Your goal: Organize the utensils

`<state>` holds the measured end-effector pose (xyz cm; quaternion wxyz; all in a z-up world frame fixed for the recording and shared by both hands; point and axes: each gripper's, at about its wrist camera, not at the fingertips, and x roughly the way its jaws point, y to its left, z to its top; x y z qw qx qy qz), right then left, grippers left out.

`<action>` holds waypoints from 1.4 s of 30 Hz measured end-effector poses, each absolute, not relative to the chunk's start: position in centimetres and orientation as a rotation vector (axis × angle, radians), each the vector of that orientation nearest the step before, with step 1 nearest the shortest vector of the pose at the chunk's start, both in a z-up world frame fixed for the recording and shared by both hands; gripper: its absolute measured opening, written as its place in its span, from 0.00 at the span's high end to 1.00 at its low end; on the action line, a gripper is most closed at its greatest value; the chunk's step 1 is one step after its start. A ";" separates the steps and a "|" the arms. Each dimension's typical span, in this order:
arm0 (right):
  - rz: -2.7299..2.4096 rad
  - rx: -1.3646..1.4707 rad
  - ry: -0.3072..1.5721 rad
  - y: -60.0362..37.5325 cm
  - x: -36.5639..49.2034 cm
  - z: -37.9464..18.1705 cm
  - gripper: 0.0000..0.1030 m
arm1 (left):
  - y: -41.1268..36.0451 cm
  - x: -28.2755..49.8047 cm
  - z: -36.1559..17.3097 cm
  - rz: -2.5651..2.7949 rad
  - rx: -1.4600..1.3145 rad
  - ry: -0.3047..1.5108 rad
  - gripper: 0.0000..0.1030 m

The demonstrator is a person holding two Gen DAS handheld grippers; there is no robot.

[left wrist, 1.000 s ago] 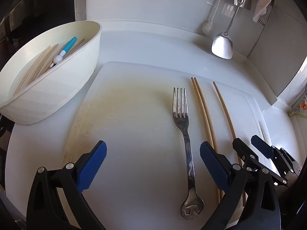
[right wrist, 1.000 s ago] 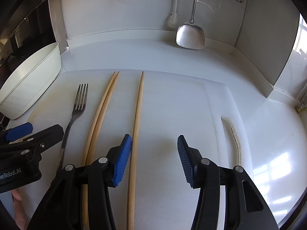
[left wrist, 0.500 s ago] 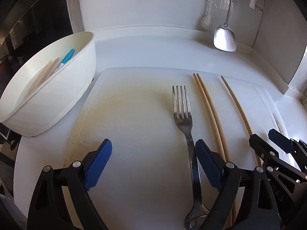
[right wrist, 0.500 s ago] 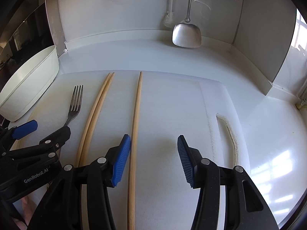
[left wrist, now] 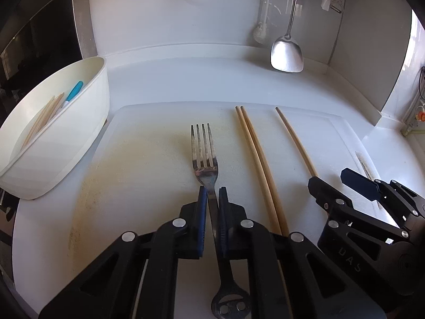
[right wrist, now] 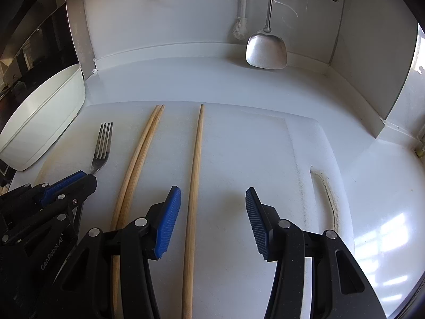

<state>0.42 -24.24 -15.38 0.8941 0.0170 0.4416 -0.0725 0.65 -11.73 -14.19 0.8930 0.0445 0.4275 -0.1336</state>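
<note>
A metal fork (left wrist: 204,156) lies on the white cutting board (left wrist: 148,164), tines pointing away. My left gripper (left wrist: 212,194) is shut on the fork's handle, just behind the tines; it also shows in the right wrist view (right wrist: 66,183), with the fork (right wrist: 102,146) in it. A pair of wooden chopsticks (left wrist: 255,154) lies right of the fork, and a single chopstick (left wrist: 294,141) further right. My right gripper (right wrist: 212,199) is open, with the single chopstick (right wrist: 195,164) just inside its left pad.
A cream oval bowl (left wrist: 87,122) at the left holds several chopsticks (left wrist: 43,118) and a blue-handled utensil (left wrist: 74,91). A steel spatula (left wrist: 287,55) hangs at the back wall. The board's handle slot (right wrist: 328,194) is at the right.
My left gripper shifted right over the fork and closed on its handle. My right gripper stayed open over the single chopstick.
</note>
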 end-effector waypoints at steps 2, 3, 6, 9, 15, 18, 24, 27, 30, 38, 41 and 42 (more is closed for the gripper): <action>-0.146 0.031 0.913 -24.0 0.6 -15.4 0.54 | -11.7 0.7 -14.2 -0.280 0.082 0.888 0.91; -0.141 0.031 0.912 -24.0 0.6 -15.4 0.55 | -11.6 0.7 -14.2 -0.283 0.079 0.889 0.91; -0.117 0.009 0.907 -23.4 0.5 -15.3 0.73 | -11.5 0.8 -14.2 -0.291 0.061 0.892 0.92; -0.109 -0.011 0.906 -22.9 0.6 -15.3 0.93 | -11.1 0.8 -14.3 -0.302 0.041 0.888 0.92; -0.097 0.029 0.890 -23.4 0.0 -15.2 0.94 | -10.3 0.7 -14.4 -0.318 0.000 0.892 0.93; -0.095 0.047 0.879 -23.5 -0.2 -15.0 0.94 | -10.0 0.7 -14.3 -0.315 -0.012 0.893 0.93; -0.095 0.058 0.840 -23.5 -0.6 -14.1 0.94 | -9.3 0.5 -13.3 -0.318 -0.029 0.876 0.93; -0.095 0.066 0.826 -23.5 -0.7 -13.6 0.94 | -9.0 0.4 -12.8 -0.312 -0.031 0.870 0.93; -0.095 0.067 0.813 -23.4 -0.8 -13.0 0.94 | -8.8 0.3 -12.3 -0.306 -0.029 0.860 0.93; -0.072 0.067 0.787 -22.3 -0.7 -10.4 0.94 | -8.0 0.3 -9.8 -0.289 -0.032 0.842 0.93; -0.046 0.065 0.782 -21.5 -0.5 -9.0 0.94 | -7.1 0.4 -8.0 -0.273 -0.045 0.840 0.93; -0.035 0.063 0.778 -21.1 -0.4 -8.5 0.94 | -6.7 0.5 -7.4 -0.266 -0.050 0.840 0.93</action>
